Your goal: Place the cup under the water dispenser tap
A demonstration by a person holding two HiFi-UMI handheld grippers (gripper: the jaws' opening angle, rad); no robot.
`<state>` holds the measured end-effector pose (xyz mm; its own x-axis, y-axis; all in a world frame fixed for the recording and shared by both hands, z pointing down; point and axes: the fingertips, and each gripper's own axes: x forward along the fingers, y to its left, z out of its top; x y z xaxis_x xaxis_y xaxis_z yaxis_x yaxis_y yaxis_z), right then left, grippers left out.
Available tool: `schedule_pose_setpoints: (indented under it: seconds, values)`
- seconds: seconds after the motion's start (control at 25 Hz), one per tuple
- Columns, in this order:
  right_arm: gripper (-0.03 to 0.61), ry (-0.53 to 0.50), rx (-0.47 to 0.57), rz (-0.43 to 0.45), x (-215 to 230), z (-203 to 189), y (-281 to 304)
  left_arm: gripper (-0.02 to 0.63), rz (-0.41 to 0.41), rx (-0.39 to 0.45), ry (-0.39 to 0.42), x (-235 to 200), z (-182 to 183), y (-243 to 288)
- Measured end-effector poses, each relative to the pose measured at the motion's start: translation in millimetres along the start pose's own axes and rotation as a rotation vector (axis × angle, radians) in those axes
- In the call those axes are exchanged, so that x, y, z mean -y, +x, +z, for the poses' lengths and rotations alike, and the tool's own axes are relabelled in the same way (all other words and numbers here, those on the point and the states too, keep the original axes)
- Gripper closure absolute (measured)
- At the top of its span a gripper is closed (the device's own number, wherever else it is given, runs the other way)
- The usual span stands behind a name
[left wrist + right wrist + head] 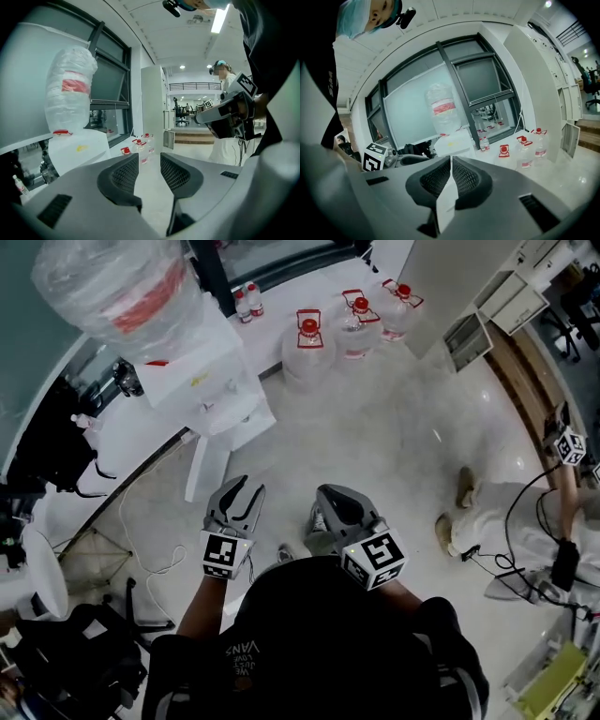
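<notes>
Cup point(446, 201) wall clamped between right gripper point(451, 160) fingers; left gripper point(150, 162) fingers apart, empty.

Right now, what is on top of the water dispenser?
A large water bottle, wrapped in clear plastic, red label showing, stands on the dispenser. The wrap hides how full it is.

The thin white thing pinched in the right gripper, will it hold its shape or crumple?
Flimsy, likely: the white piece looks paper-thin in the shut right gripper, so squeezing could crease it. Probably light too, held by one pinch.
</notes>
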<state>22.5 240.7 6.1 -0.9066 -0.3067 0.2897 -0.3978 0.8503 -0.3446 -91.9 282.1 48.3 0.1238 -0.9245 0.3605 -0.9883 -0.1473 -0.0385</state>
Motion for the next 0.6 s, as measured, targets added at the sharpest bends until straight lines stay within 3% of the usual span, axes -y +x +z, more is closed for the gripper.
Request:
schedule_pose_setpoints:
  seconds: [0.36, 0.6]
  values:
    - [0.532, 0.026, -0.039, 0.040, 83.6, 12.6, 45.2, 0.476, 0.018, -0.121, 0.012, -23.6, -18.2, 98.8]
    - [0.534, 0.058, -0.033, 0.002, 109.1, 1.2, 85.5, 0.476, -0.031, -0.197, -0.011, -46.9, -54.0, 146.8]
